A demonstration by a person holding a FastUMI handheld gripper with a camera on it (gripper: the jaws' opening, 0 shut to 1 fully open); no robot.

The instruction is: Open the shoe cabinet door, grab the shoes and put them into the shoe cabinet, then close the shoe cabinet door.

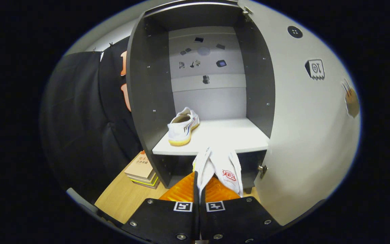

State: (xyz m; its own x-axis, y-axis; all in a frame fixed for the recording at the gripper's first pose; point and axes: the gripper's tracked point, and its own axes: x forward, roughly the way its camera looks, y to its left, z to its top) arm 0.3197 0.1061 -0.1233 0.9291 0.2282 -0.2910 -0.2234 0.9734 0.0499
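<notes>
I had the gripper (200, 189) closed on the second shoe (220, 169), both fingers pinching the white canvas upper near the heel so that the shoe hung between and just ahead of them with its orange sole turned toward me. The shoe sat just short of the front edge of the white shelf (229, 135), a little below its level, with the dark lower compartment behind it. Beyond, the first shoe (183, 127) already stood upright on the shelf's left side, close to the left wall of the shoe cabinet (147, 84), heel facing out. The cabinet door (303, 128) stood swung wide on the right, its latch low beside the held shoe. On the wooden floor to the left of the cabinet lay a small stack of books (142, 171). My judgement was that I was midway through placing the pair: one in, one in hand, the door not yet closed. To do it well I meant to lift until the sole cleared the shelf lip, carry the shoe forward into the free space to the right of the first shoe, and lower it flat before letting go. The grip was on soft fabric, so I expected the shoe to swing or sag; slow travel would keep the toe from catching the shelf edge or knocking its mate.
</notes>
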